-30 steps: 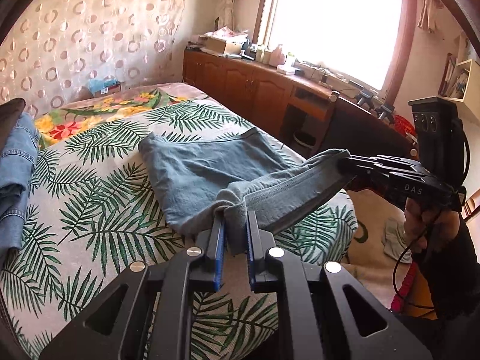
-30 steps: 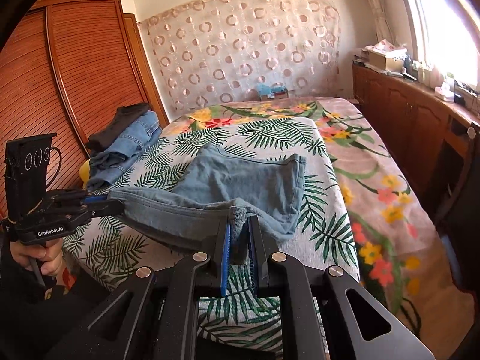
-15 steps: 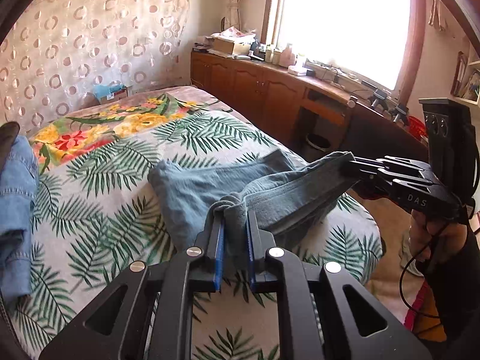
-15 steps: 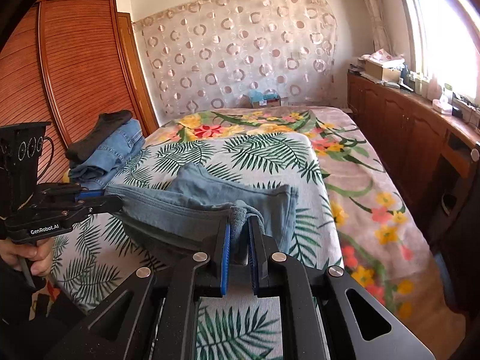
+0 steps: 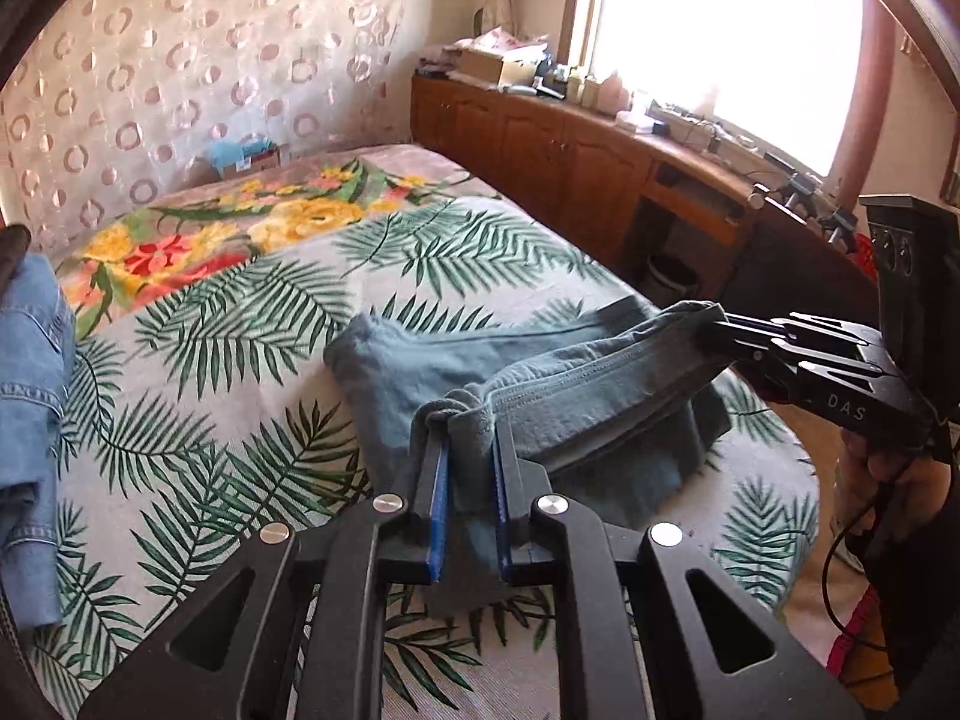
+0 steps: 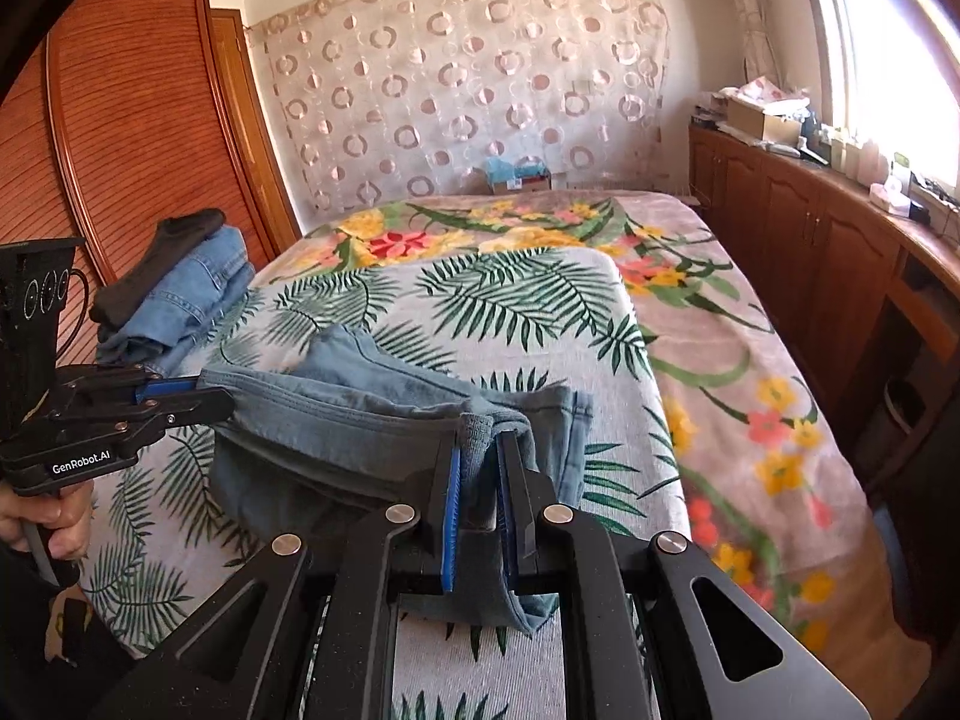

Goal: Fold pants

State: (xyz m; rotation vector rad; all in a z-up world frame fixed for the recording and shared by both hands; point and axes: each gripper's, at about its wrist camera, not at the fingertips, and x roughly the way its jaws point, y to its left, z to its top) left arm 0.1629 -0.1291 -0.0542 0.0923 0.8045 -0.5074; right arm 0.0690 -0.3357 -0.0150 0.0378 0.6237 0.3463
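Now both tools grip the blue-grey pants (image 5: 576, 384): the left tool (image 5: 468, 450) is clamped on a bunched end of the waistband, the right tool (image 6: 480, 456) on the other end, so the band is stretched between them above the near part of the bed (image 6: 528, 300), the rest lying on the leaf-print cover; folded jeans (image 6: 180, 300) sit by the wardrobe

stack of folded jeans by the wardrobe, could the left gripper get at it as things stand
Probably not yet. The left gripper is shut on the pants, which the right gripper also grips. The way over the bed to the folded jeans looks free, but it would have to let go first.
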